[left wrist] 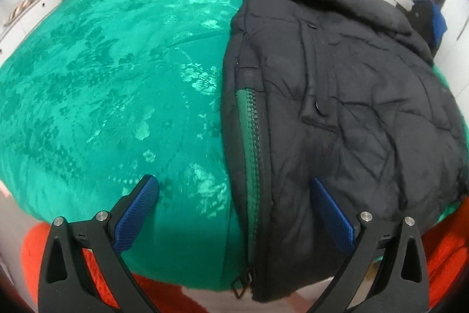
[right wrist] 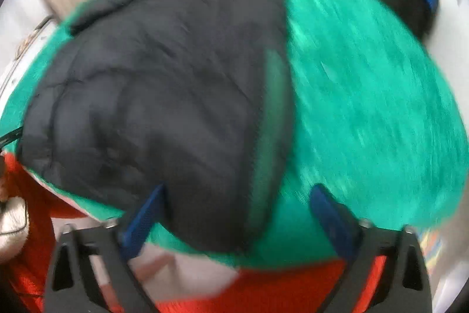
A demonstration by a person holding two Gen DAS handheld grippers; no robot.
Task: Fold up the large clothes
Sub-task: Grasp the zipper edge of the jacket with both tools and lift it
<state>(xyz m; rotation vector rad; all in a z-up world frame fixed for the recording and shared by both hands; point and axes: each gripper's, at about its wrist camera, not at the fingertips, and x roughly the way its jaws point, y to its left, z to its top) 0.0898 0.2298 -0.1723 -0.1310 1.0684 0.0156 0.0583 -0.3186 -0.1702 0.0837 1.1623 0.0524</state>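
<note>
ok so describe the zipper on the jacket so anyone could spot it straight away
Find the green blanket covering the bed, then the black puffer jacket lying on it. Along the jacket's edge runs the zipper: its dark green tape is the jacket's only colour.

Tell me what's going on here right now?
A person is folding a black puffer jacket on a bed with a green blanket. The jacket lies folded along its green-lined zipper. Both the left gripper and right gripper hover open above its near edge, holding nothing. The right view is blurred.
</note>
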